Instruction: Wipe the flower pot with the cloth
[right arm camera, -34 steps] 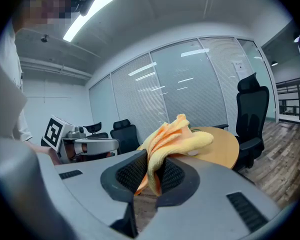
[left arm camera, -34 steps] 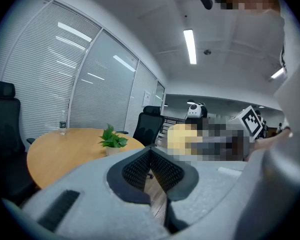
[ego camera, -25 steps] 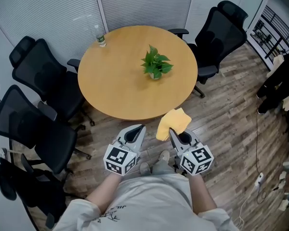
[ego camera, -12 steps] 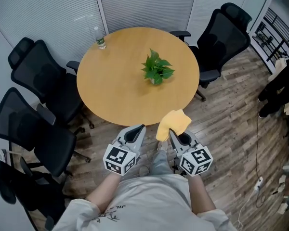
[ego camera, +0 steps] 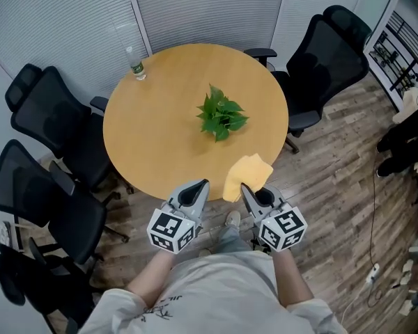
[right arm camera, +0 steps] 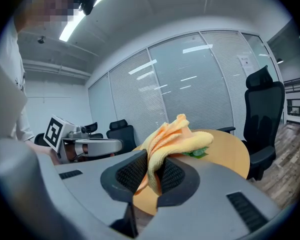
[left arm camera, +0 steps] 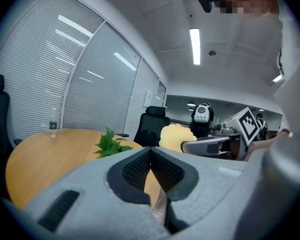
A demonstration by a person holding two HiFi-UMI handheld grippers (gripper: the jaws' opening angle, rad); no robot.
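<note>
right gripper (ego camera: 244,188) clamped on cloth (ego camera: 249,172) | left gripper (ego camera: 203,184) closed, empty | risk: unbraced plant (ego camera: 221,115) at 12 o'clock tips under wiping push

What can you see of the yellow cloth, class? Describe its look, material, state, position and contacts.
The cloth is pale yellow-orange, soft and fuzzy like microfibre, bunched into loose folds. The right gripper pinches its lower part between its fingers; the rest puffs up above them. From the head view it hangs at the near edge of the round wooden table, short of the potted plant; nothing else visibly touches it.
</note>
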